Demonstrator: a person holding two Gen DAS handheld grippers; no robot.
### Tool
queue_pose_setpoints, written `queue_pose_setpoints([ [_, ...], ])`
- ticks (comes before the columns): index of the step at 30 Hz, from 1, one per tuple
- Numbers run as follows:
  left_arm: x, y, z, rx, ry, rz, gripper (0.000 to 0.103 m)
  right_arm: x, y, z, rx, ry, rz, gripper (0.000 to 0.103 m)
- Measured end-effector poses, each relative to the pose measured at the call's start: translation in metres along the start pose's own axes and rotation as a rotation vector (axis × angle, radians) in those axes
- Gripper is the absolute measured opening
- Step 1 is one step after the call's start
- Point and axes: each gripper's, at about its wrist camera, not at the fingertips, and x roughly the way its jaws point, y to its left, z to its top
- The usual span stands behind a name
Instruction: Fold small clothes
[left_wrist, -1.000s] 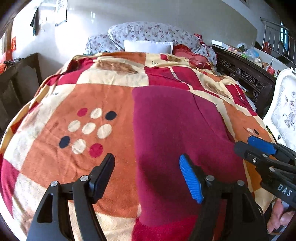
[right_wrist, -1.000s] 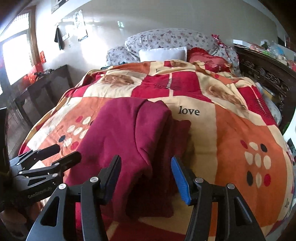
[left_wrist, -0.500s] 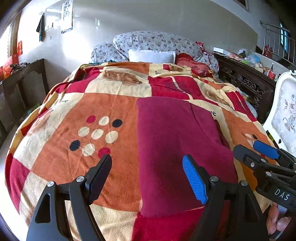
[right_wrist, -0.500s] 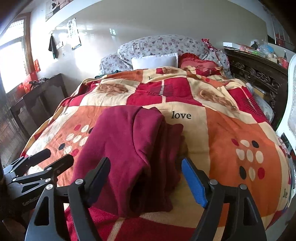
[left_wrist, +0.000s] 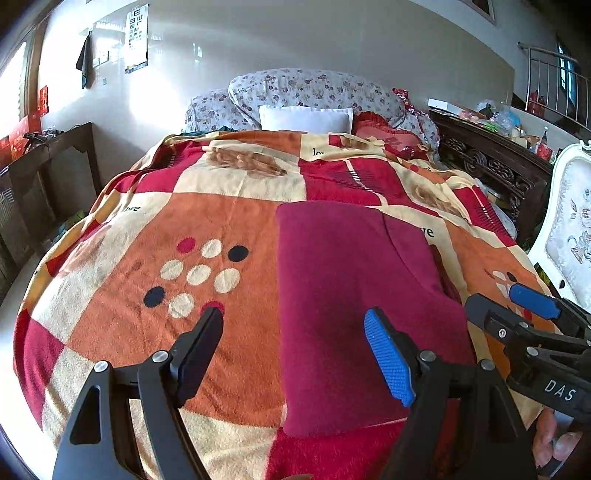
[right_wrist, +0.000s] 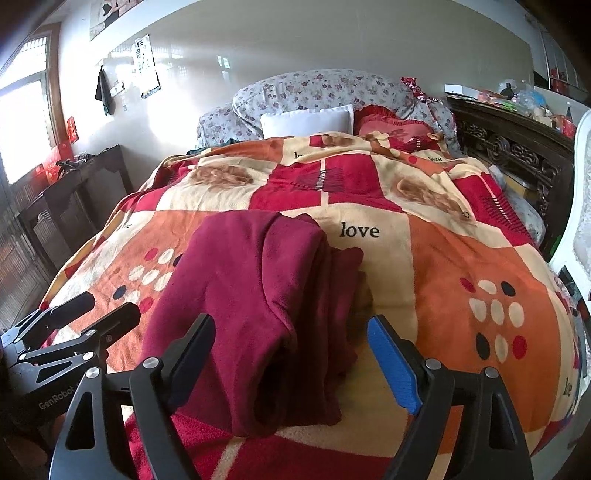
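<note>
Left gripper (left_wrist: 293, 352): fingers apart, holding nothing. Right gripper (right_wrist: 291, 356): fingers apart, likewise bare. Maroon fleece garment (right_wrist: 258, 295) lies ahead of both pairs, on the patchwork blanket (right_wrist: 461, 258) covering the bed, already doubled into a long panel; probably one crosswise fold left. Beyond: white pillow (right_wrist: 306, 120). Nothing obstructs.

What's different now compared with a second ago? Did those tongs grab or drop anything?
Nothing was grabbed or dropped. Both the left tongs and the right tongs drew back and up from the folded dark red fleece garment, so more of the bed shows. The jaws stayed open and empty. The garment lies as it did on the orange, red and cream patchwork blanket.
</note>
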Motion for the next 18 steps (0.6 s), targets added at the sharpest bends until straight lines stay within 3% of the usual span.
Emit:
queue_pose_setpoints([
  [18,0.0062,-0.0003,-0.0023,-0.001,0.017,-0.002,0.078,0.0075,-0.0031,-0.0031,0.006,0.021,0.003,0.091],
])
